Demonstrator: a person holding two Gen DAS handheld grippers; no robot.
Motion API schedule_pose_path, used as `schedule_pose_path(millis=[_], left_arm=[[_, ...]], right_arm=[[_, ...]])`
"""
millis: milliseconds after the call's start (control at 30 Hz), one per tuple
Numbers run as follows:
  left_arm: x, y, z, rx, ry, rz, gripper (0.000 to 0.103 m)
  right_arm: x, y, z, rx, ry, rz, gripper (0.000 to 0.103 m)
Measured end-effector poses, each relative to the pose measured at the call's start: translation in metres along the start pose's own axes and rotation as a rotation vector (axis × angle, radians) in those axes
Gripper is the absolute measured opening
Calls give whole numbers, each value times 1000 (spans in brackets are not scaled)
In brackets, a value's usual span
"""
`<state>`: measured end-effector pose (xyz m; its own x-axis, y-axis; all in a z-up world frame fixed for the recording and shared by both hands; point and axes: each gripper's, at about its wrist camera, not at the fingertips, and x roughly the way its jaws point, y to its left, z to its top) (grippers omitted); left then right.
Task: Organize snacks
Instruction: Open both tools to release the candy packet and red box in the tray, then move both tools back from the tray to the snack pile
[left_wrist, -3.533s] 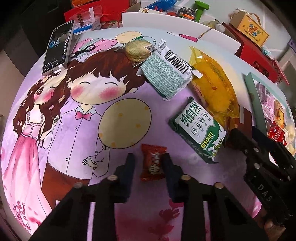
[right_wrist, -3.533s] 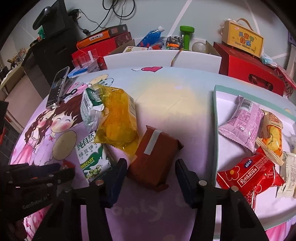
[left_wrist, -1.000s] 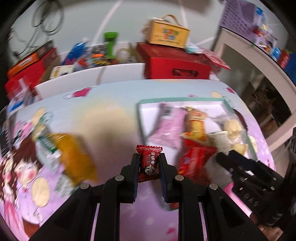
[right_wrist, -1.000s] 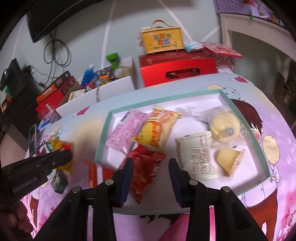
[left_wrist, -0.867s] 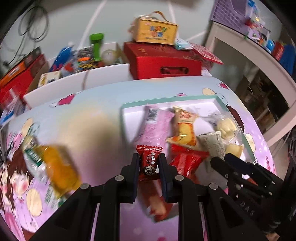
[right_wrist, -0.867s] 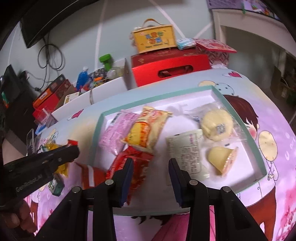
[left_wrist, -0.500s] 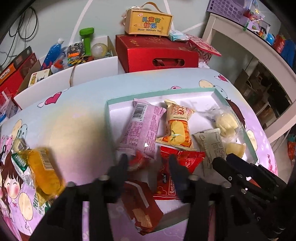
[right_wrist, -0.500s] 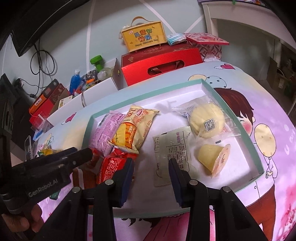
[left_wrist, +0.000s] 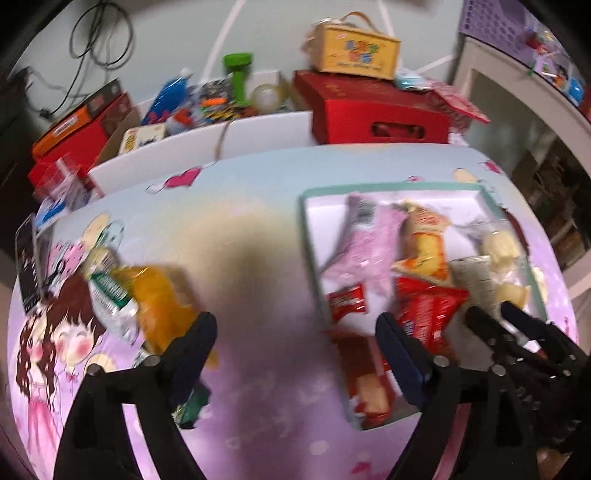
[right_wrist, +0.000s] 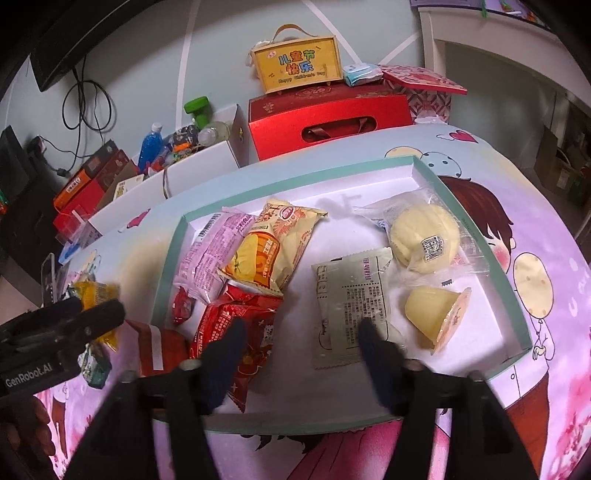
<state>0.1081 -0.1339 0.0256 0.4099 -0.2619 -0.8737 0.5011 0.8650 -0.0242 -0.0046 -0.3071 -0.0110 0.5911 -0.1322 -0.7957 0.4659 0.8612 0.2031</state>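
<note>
The teal-rimmed white tray (right_wrist: 476, 214) holds several snacks: a pink packet (right_wrist: 216, 247), a yellow packet (right_wrist: 275, 245), a red packet (right_wrist: 236, 325), a white sachet (right_wrist: 351, 299), a bun (right_wrist: 424, 232) and a jelly cup (right_wrist: 437, 308). A small red candy (left_wrist: 347, 301) lies in the tray's left end, also seen in the right wrist view (right_wrist: 183, 304). A brown-red packet (left_wrist: 364, 376) lies at the tray's near left corner. My left gripper (left_wrist: 295, 341) is wide open and empty above the table. My right gripper (right_wrist: 299, 332) is open and empty over the tray.
A yellow bag (left_wrist: 162, 299) and green biscuit packets (left_wrist: 110, 295) lie on the cartoon tablecloth at left, with a phone (left_wrist: 26, 269) at the far left edge. Red boxes (right_wrist: 328, 122), a yellow gift box (right_wrist: 299, 68) and white boxes stand along the back.
My left gripper carried the small red candy to the tray, opened and let it go; it now lies in the tray's left end. The left gripper has swung back left. My right gripper opened wider.
</note>
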Motion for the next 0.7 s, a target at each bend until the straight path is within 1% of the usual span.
schedule_pose_path(millis=[67,133,167,233,267,333,400,567,700], left_arm=[[4,8,-5,-28,17,9,90],[7,14,-9,-48,25,12,90],[7,17,-12,-57,27,15,91],[8,22,-15,-74,26,24,91],[7,24,-16,-81,25,27,93],[7,30,-19,-99,25,36,97],[3,35,-22,-114,18,46,98],[-3,47,-24,-145,2,48,98],[-8,57,-25,-155,-5,54,98]], right_arm=[[1,1,0,-4,2,-6,73],[3,3,-1,-10,6,-11,79],[4,3,-1,-14,6,-10,80],[4,6,-1,-25,3,-10,87],[4,8,-1,-34,-1,-14,89],[4,10,-1,-47,-5,-16,97],[4,14,-2,-62,-12,-17,103],[4,22,-3,-93,-32,-14,103],[3,27,-3,-93,-42,-9,103]])
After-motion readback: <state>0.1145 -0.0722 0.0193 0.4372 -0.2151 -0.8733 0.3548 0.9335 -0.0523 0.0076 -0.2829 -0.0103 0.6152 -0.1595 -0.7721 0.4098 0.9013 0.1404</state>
